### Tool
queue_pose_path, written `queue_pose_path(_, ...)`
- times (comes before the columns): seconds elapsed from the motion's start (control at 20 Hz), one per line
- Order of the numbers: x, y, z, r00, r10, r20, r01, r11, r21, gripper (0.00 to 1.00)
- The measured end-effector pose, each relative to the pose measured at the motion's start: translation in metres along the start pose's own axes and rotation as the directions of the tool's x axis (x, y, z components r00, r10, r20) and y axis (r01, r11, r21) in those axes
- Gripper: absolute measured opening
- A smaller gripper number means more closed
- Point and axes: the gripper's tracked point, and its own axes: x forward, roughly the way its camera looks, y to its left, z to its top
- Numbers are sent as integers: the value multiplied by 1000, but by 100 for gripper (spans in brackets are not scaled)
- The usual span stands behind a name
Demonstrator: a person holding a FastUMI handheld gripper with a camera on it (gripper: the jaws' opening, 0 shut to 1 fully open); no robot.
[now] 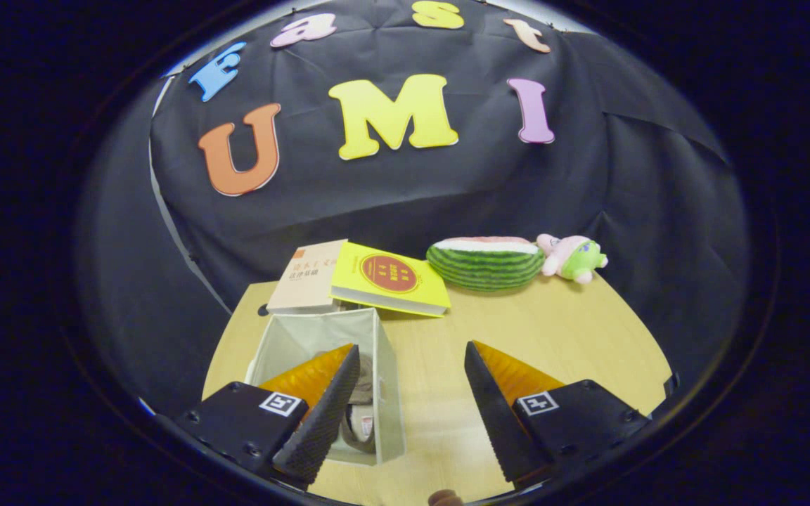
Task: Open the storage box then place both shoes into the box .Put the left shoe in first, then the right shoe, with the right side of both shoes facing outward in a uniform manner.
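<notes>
Gripper [410, 393] fingers spread wide, nothing between them, hovering over the table [553, 330]. Storage box [387, 365] sits open just ahead of and partly behind the left finger, with a shoe [361, 414] already down inside; can't tell if there's one or two in there, the finger blocks most of it. Box looks like thin fabric panels: light, floppy walls, will shift if nudged, so avoid catching its rim. Shoe looks soft and light; best pinch is the heel collar or upper edge, not the sole. Beyond the box: two books [384, 281], watermelon toy [486, 263], plush toy [574, 256], well clear of the work area.
</notes>
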Motion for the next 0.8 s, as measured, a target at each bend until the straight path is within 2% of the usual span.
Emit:
queue_pose_path(0.15,-30,-15,20,991,10,137,-5,999,-37,97)
queue_pose_path(0.35,-80,-28,37,951,-18,309,35,998,-50,100)
queue_pose_path(0.6,-128,-19,26,912,23,410,21,995,-102,100)
queue_pose_path(0.8,-156,-27,12,887,-12,461,63,994,-94,100)
